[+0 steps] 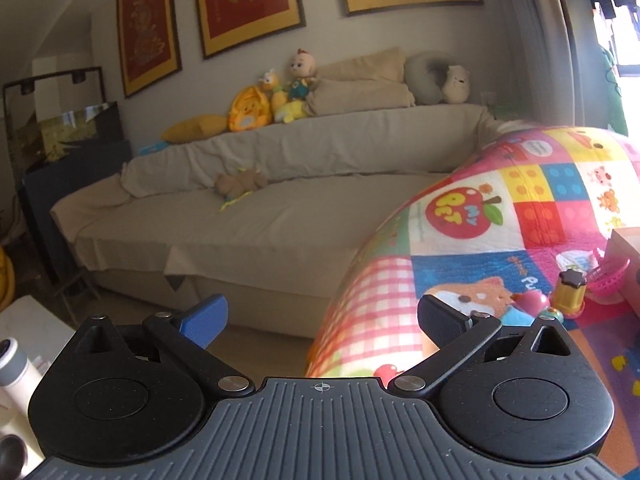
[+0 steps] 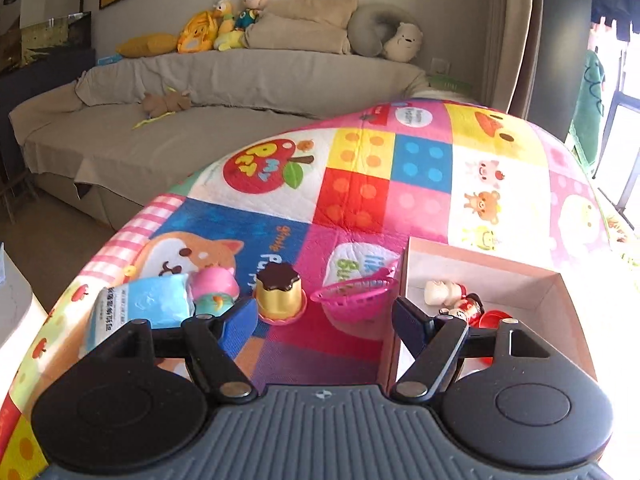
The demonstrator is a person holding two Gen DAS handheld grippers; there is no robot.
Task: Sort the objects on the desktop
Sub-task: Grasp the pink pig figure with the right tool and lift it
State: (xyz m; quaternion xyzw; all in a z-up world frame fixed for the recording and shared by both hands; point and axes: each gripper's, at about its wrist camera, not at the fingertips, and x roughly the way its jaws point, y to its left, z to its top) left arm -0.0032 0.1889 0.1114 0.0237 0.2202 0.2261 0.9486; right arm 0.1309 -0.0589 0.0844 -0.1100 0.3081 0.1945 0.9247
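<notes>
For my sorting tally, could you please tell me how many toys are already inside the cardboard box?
3 visible: a white figure by the box's left wall, a red-clad figure beside it, and a red round piece nearer the camera. The right gripper may hide others.

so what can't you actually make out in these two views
- Cardboard box, right wrist view: the right tongs cover its near part, so the full contents stay unknown.
- Blue packet, right wrist view: print too small to read.
- Pink basket, left wrist view: the box hides part of it.
</notes>
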